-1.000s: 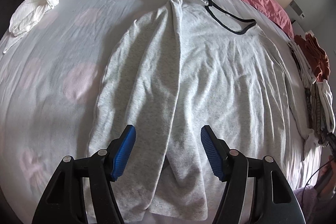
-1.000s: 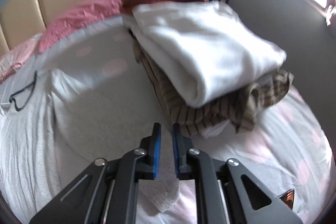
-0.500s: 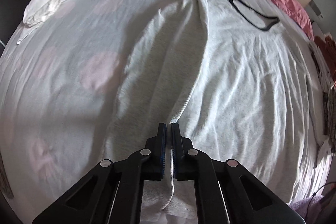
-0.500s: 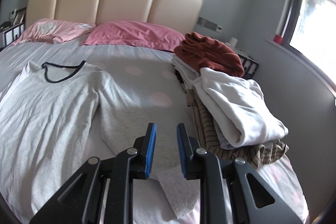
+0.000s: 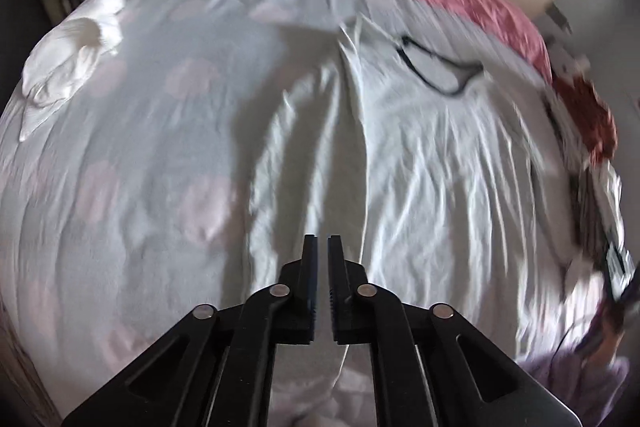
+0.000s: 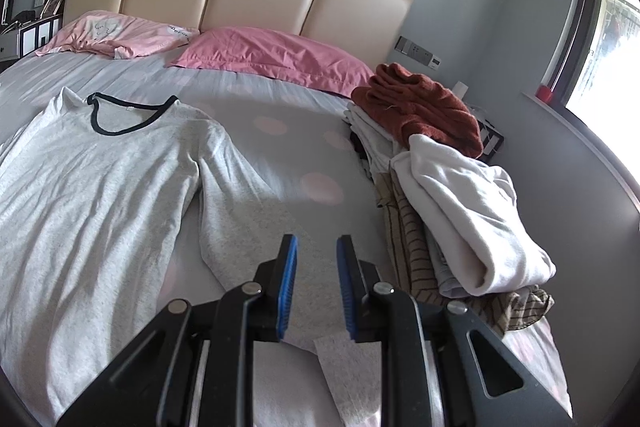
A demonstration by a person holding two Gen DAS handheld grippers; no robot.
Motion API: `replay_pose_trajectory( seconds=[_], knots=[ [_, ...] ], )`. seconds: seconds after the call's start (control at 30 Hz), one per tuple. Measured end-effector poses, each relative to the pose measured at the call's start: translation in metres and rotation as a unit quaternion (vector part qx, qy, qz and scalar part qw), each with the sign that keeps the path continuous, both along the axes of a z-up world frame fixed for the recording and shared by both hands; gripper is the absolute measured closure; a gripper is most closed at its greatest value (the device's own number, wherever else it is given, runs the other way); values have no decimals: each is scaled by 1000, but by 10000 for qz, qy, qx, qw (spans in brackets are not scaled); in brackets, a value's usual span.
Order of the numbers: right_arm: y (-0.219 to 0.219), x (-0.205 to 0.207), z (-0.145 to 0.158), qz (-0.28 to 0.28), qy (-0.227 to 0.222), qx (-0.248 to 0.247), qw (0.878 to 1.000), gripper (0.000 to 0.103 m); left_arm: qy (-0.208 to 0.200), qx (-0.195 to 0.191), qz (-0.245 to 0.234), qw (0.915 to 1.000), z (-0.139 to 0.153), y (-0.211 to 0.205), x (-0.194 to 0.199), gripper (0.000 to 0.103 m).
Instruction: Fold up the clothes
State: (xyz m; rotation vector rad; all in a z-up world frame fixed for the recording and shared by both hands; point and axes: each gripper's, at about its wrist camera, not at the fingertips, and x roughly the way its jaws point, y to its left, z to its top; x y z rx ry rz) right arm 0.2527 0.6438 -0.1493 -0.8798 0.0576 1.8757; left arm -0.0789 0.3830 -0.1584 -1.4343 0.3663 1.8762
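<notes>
Pinching nearly closed low in frame, left tongs point(image 5: 322, 247) gripped the grey shirt point(image 5: 440, 187); right tongs point(image 6: 317, 259) hung open, empty, above its sleeve point(image 6: 240, 211).

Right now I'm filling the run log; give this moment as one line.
step: folding grey shirt | left gripper: nearly shut, grasp unclear | right gripper: open above sleeve | folded pile: beside

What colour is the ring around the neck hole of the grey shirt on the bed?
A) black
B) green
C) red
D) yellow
A: the grey shirt lying flat on the bed has a thin black collar band curving round its neck opening.
</notes>
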Motion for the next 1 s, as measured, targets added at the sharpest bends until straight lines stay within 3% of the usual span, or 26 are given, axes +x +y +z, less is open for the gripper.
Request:
replay_pose_trajectory(
  seconds=[0.03, 0.07, 0.17, 0.3, 0.67, 0.8, 0.9, 1.0],
  knots=[
    [3, -2, -2, -15, 21, -30, 10000, 83, 5, -103, -131, 9999, -5, 2, 7, 67],
    [6, -4, -4, -28, 42, -59, 10000, 83, -3, -191, -245, 9995, -10, 4, 13, 56],
    [9, -6, -9, 3, 44, -114, 9999, 83, -218, -292, -450, 9983, -25, 7, 27, 56],
    [11, -2, -11, -18, 110, -209, 9997, 83, -350, -720, -640, 9947, -45, 11, 41, 56],
    [9, 7, -5, -78, 322, -253, 9991, 83, -231, -1816, -764, 9801, -85, 30, 53, 56],
    [8, 6, -6, -58, 288, -256, 9992, 83, 63, -1594, -687, 9848, -74, 37, 48, 67],
    [7, 6, -5, -63, 291, -237, 9993, 83, 169, -1584, -678, 9849, -70, 42, 45, 98],
    [9, 6, -7, -88, 282, -270, 9992, 83, -11, -1741, -811, 9814, -80, 48, 47, 101]
  ],
)
